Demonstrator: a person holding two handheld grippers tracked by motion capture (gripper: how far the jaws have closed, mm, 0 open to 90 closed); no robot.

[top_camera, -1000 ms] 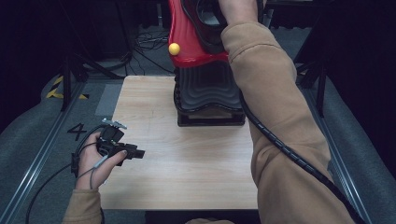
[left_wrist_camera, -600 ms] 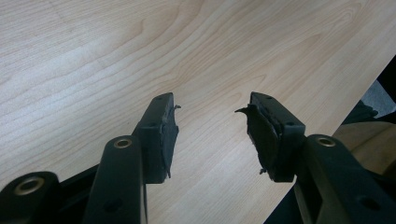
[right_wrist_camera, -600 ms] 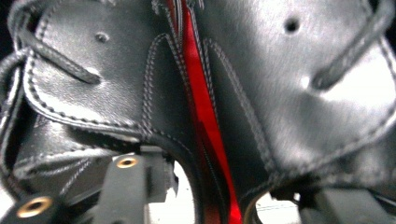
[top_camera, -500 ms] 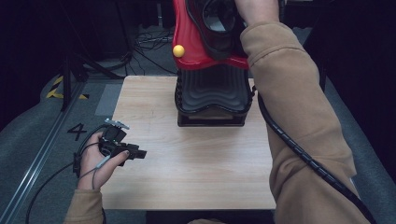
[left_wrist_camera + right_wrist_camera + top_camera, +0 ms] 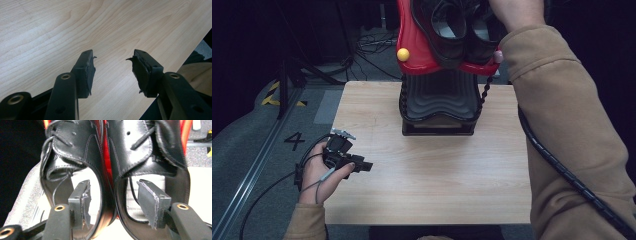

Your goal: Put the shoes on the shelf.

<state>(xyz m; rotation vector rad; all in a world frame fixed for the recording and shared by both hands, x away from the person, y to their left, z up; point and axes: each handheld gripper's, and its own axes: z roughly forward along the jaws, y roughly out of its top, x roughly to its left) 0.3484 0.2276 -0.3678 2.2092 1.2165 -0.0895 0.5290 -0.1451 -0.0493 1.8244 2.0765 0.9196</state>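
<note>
A black numeral "4" [image 5: 294, 141] is marked on the grey floor [image 5: 267, 170].

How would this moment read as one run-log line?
right gripper: jaws just opened, straddling shoes' inner walls | left gripper: open, empty, over table

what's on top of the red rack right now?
A pair of black lace-up shoes sits side by side on the red rack. The sleeve hides part of the right shoe; the rack's top surface beneath them is covered.

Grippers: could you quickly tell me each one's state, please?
Left gripper: open, empty, over the table.
Right gripper: just opened, straddling the black shoes, not gripping.
</note>
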